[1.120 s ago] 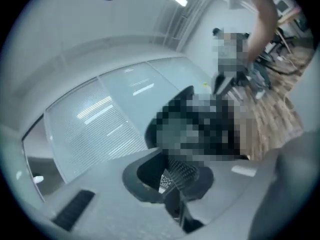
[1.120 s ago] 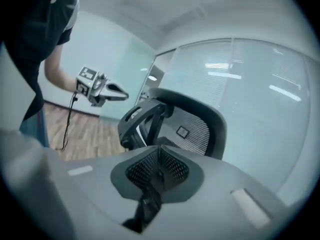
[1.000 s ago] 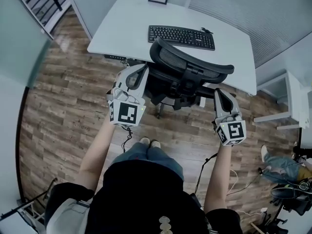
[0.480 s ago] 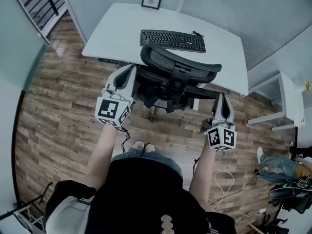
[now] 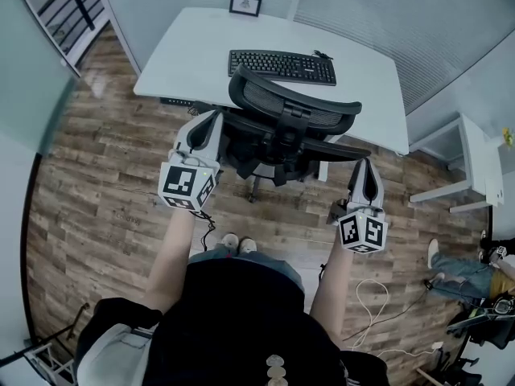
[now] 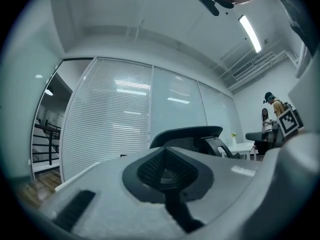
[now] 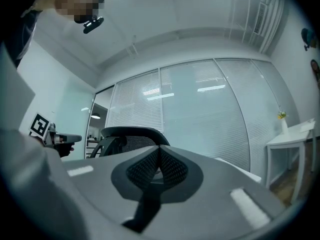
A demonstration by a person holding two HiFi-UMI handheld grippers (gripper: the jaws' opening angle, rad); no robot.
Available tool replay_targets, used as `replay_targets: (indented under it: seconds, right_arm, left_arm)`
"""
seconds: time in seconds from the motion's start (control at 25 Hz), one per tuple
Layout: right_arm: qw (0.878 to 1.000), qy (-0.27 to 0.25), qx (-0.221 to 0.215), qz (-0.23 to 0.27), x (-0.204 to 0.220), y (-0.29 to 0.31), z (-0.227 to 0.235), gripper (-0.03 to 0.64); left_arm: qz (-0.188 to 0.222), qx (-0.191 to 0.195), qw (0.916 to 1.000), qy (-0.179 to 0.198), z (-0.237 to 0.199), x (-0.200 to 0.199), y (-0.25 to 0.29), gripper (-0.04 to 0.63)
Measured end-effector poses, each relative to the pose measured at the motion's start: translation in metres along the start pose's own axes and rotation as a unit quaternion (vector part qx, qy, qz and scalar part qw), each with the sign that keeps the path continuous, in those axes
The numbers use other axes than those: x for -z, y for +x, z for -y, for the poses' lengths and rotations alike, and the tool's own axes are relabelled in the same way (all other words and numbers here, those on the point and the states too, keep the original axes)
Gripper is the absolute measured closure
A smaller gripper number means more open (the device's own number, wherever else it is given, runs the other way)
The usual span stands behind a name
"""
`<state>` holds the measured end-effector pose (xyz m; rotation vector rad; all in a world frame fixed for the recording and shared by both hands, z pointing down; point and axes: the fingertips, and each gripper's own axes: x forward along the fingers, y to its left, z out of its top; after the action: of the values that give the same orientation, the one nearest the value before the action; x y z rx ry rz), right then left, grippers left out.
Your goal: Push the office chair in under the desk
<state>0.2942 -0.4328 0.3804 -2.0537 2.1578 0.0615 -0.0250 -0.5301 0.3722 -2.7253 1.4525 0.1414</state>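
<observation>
Two tools flank the office chair in the head view: your left tool is just beside its left side and your right tool is near its right armrest. The seat is partly under the table. In the left gripper view the jaws are pressed together on nothing, with the chair back beyond them. The right gripper view shows the same.

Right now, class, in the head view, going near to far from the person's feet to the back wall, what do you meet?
Pale shoes → black mesh office chair → black keyboard on the white desk → small black-framed picture.
</observation>
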Motion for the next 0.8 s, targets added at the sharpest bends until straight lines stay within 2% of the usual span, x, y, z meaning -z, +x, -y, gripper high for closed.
replay_targets:
  seconds: [0.36,0.8]
  right_arm:
    - [1.000,0.003,-0.007,-0.006,0.005,-0.005,-0.004,0.612]
    - [1.000,0.001,-0.018,-0.010,0.008,-0.008,-0.009,0.612]
  left_arm:
    - [-0.014,0.012,0.9995,0.025,0.014,0.006,0.000,0.588]
    - [-0.018,0.013,0.9993,0.030,0.019,0.006,-0.004,0.588]
